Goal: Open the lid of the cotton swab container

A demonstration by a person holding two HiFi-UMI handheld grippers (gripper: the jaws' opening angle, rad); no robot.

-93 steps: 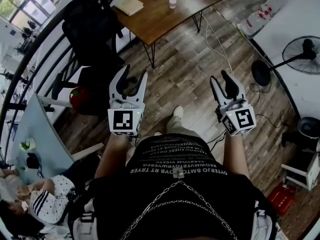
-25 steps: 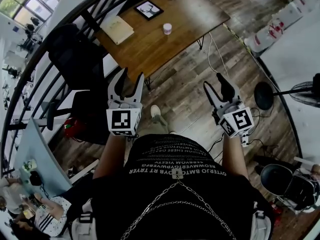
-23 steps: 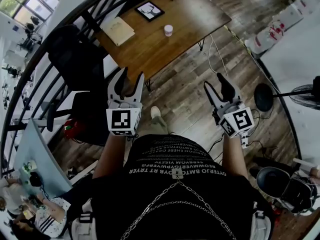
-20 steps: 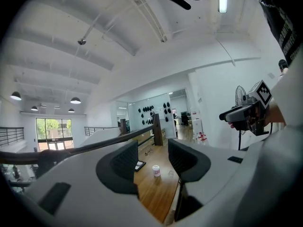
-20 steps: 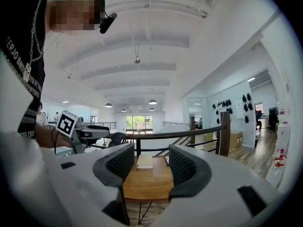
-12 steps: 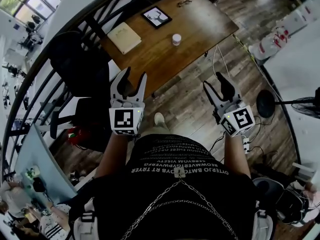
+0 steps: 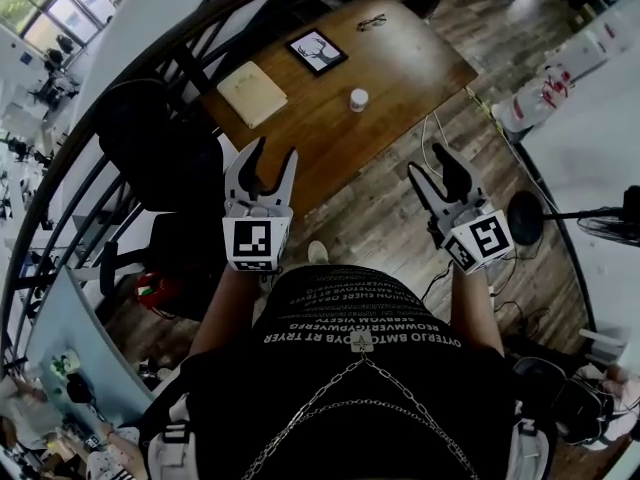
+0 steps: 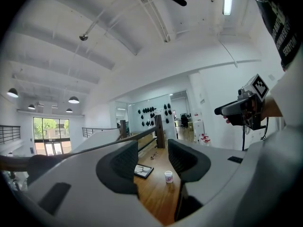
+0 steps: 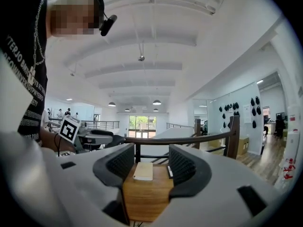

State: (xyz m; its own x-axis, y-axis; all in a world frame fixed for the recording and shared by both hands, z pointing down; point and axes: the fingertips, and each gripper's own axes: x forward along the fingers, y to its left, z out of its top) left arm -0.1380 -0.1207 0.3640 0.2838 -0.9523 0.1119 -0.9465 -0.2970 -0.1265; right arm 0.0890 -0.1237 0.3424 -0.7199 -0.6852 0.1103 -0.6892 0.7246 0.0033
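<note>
Ahead, cotton swab container (image 7: 358,99) well beyond left tool (image 7: 273,154) and right tool (image 7: 427,164); both spread wide, empty

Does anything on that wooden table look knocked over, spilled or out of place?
Nothing stands out. On the table, the small white container stands upright, and the notebook, picture and glasses lie flat, apart from each other. No spill shows.

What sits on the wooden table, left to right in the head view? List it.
beige book → framed picture → cotton swab container
</note>
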